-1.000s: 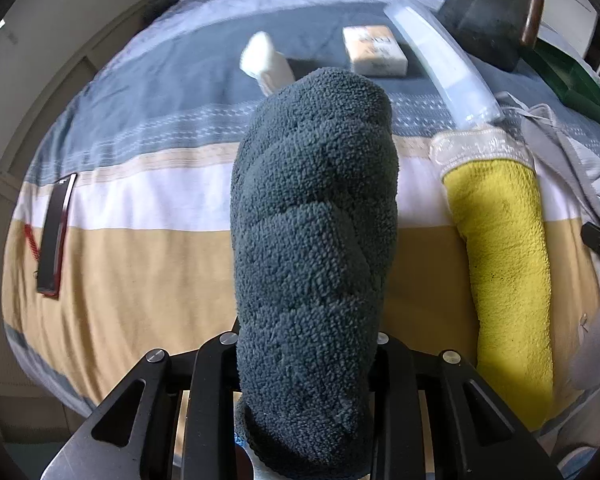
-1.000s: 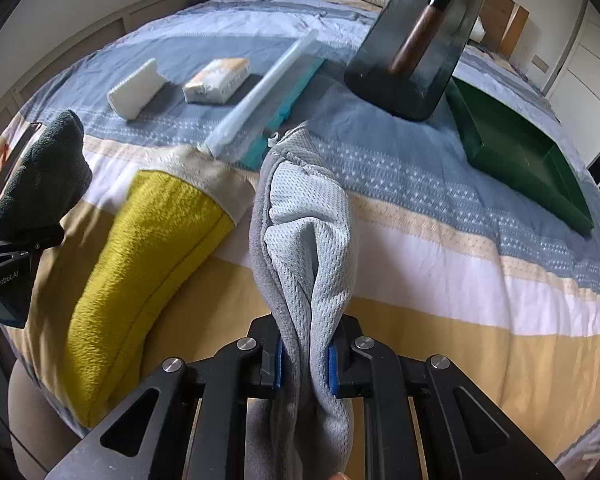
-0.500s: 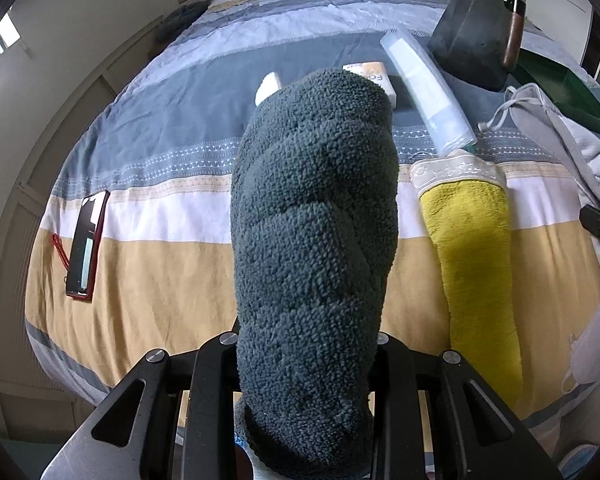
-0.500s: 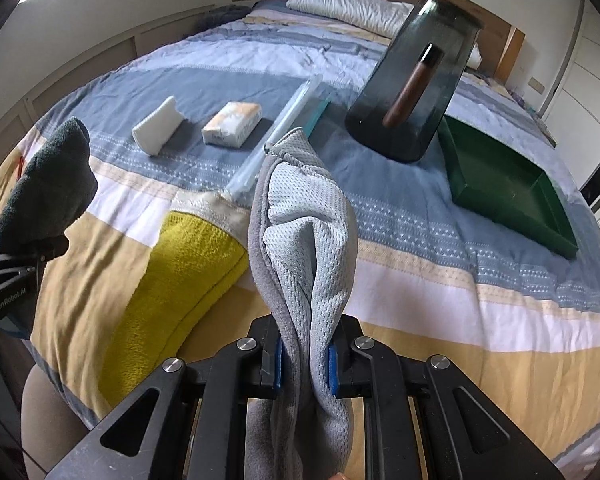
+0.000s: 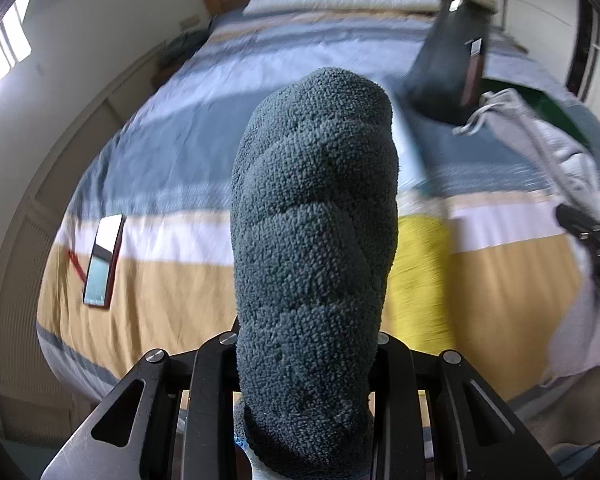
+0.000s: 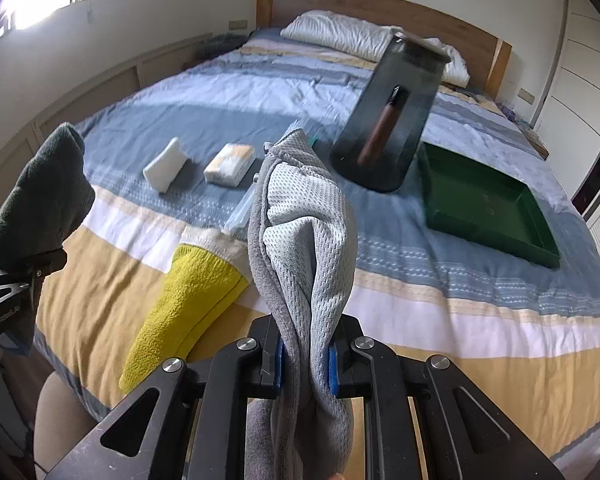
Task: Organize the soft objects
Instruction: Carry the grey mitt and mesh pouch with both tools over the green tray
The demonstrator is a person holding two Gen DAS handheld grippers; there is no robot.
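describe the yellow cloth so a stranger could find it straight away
Start at the striped bed and look to its near edge, on the tan stripe. The yellow cloth lies flat there, with a cream band at its far end, the only soft item not clamped in a gripper.

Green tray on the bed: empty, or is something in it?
Empty: the green tray shows only bare floor; both held cloths are outside it.
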